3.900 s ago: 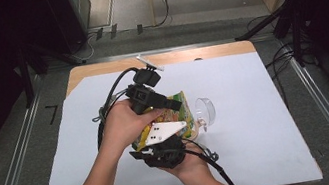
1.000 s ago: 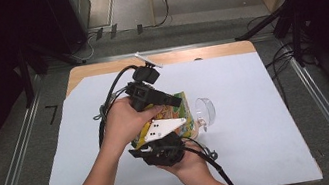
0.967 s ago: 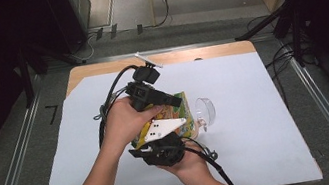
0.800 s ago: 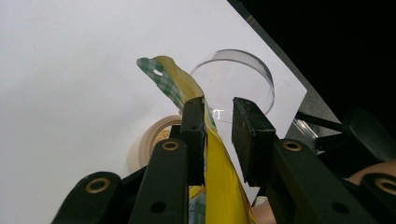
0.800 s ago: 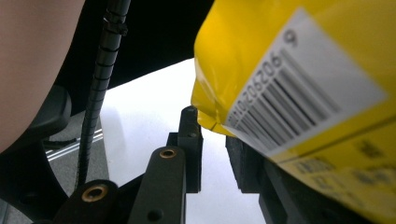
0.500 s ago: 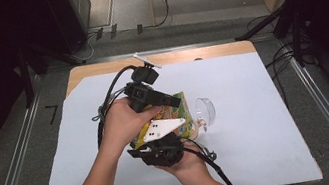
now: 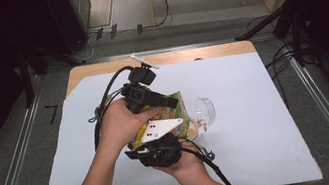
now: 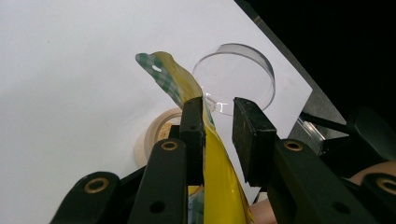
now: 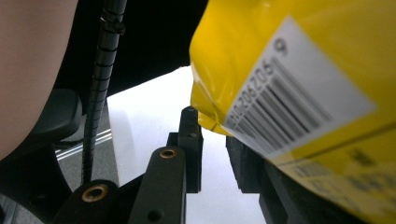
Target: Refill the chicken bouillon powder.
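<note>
Rising between the left gripper (image 8: 217, 116) jaws, the yellow bag (image 8: 212, 177) lies against one pad, the other pad standing just off it, so the jaws are parted. Beyond the fingertips sit a tape roll (image 8: 156, 135) and a clear lid (image 8: 238, 74). The right gripper (image 9: 215, 154) jaws are parted too, the bag's barcoded edge resting over one finger (image 9: 245, 163).

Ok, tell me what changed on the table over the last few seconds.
Nothing visibly changed. Both hands keep the yellow packet raised over the white sheet, the left gripper at its top edge and the right gripper below it; the clear cup and the tape roll lie where they were.
</note>
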{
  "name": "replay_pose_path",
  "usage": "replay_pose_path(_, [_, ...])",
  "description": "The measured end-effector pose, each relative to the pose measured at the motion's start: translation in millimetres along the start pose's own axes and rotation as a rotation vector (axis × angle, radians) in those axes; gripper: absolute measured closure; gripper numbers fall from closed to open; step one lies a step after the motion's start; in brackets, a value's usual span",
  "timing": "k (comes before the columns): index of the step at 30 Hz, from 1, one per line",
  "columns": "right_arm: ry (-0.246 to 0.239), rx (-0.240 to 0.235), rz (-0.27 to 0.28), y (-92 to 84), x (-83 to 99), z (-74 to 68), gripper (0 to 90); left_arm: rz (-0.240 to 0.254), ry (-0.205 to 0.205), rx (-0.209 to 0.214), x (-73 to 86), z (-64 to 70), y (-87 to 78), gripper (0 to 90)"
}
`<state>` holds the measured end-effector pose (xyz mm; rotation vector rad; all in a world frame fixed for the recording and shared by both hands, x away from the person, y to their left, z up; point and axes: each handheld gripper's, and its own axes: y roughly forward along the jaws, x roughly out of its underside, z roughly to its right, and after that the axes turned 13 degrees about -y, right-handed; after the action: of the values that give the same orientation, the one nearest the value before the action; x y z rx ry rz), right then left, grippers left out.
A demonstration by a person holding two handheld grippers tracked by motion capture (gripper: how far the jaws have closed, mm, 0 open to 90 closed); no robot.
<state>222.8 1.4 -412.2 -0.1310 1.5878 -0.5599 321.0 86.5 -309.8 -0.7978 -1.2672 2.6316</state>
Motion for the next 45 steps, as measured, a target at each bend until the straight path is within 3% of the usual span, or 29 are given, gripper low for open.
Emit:
replay_pose_path(21, [0.025, -0.010, -0.015, -0.8, -1.2, 0.9, 77.8, -0.008, -0.016, 0.021, -2.6, -3.9, 2.7, 74.3])
replay_pose_path(45, [0.001, 0.001, -0.022, 0.1, 2.2, 0.1, 77.1, -0.013, -0.011, 0.018, -1.6, -4.9, 4.8, 74.4])
